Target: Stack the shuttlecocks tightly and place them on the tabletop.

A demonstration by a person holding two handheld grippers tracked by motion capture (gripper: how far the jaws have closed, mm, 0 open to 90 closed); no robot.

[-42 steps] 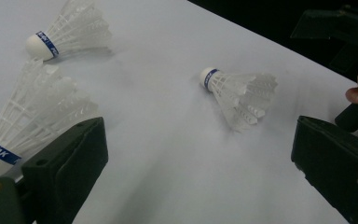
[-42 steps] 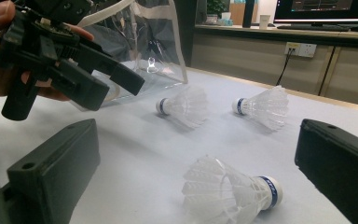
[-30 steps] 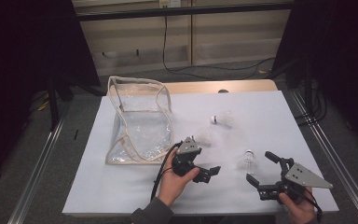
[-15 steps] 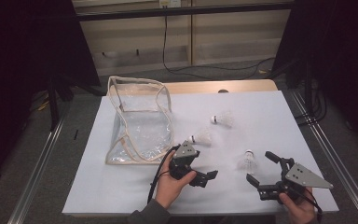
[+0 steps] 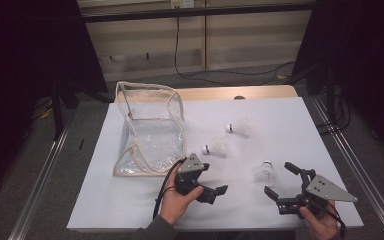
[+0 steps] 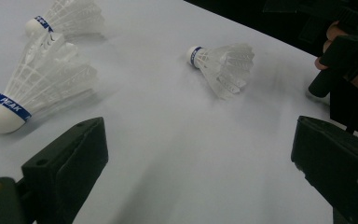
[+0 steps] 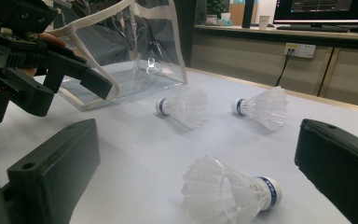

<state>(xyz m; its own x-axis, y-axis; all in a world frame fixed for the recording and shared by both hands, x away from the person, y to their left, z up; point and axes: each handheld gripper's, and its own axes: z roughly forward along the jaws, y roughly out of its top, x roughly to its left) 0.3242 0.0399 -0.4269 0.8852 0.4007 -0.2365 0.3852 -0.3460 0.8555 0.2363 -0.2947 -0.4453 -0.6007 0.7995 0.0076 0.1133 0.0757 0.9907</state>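
Left gripper (image 5: 215, 192) shifted lower toward bottom centre since earlier frame, jaws apart, holding nothing, right gripper (image 5: 280, 182) lower right, jaws apart, holding nothing, clear bag (image 5: 152, 132) centre-left, nothing visible inside, left gripper view: three shuttlecocks upper frame, nearest shuttlecock (image 6: 35, 91) at left, right gripper view: shuttlecock (image 7: 228, 191) between jaws, bag (image 7: 130, 56) upper left.

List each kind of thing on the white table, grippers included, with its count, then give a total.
Shuttlecocks: 3 – the far one, the middle one, the near one.
Clear bag: 1.
Grippers: 2 – left gripper, right gripper.
Total: 6.
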